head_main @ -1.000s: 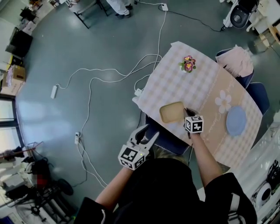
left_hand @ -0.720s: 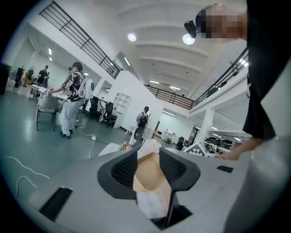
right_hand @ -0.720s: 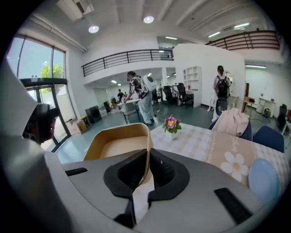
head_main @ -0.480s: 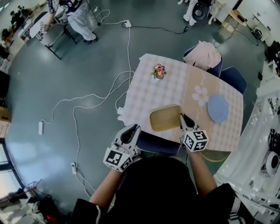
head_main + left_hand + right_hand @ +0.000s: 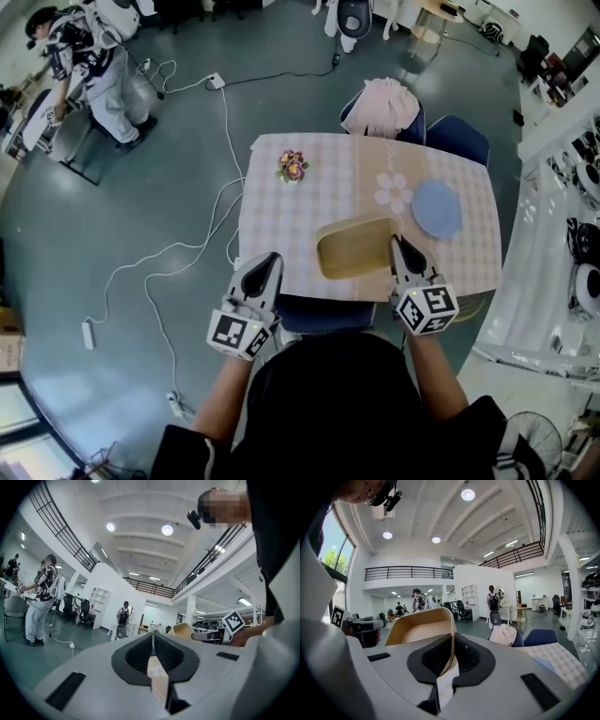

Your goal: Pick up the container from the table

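**A:** Where's the tan rounded-rectangle container [image 5: 354, 247] now?

**B:** In the right claw [image 5: 397, 244]. From the head view it sits over the near half of the table [image 5: 281, 225], which wears a pale checked cloth. The right gripper view shows the container [image 5: 419, 630] raised against the room, its open hollow facing the camera, not lying on the cloth.

**A:** How is the right claw [image 5: 453, 638] gripping it?

**B:** Its jaws are pinched nearly together on the container's thin right-hand wall, one pad inside the hollow and one outside.

**A:** And the other one?

**B:** The left claw [image 5: 269, 260] hangs just off the near left corner of the table, well apart from the container. In the left gripper view the left claw [image 5: 153, 637] has its jaws closed tip to tip, with nothing caught between them.

**A:** Anything else on the table?

**B:** A round blue plate [image 5: 437, 208] lies just beyond the right claw, and a small bunch of flowers [image 5: 292, 166] stands near the far left corner.
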`<control>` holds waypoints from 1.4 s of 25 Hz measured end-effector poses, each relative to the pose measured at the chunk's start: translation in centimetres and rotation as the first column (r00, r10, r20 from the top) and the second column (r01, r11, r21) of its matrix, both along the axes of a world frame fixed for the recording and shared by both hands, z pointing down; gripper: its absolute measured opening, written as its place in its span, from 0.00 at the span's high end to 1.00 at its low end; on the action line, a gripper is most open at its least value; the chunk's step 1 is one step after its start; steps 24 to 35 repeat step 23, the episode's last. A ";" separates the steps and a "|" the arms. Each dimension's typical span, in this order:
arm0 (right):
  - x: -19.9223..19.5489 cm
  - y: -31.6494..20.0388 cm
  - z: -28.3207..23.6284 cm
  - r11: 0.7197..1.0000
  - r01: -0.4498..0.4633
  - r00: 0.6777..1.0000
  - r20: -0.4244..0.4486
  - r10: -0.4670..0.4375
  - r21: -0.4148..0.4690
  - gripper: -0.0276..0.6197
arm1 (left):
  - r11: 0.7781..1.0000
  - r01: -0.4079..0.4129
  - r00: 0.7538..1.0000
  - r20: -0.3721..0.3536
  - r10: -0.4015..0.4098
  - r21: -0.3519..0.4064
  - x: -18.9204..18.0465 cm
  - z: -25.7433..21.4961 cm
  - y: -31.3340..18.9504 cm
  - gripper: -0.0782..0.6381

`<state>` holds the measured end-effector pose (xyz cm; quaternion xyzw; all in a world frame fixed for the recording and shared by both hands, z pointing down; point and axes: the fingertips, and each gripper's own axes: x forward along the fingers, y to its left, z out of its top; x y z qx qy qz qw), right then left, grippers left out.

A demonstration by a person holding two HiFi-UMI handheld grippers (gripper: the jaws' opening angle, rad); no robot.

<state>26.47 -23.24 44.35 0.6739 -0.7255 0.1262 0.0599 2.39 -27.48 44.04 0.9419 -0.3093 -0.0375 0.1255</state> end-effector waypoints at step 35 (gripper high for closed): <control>3.0 2.4 -0.1 0.999 0.036 0.998 -0.044 -0.036 -0.002 0.94 | 0.999 -0.041 0.999 -0.034 0.040 -0.023 5.4 0.4 1.7 0.87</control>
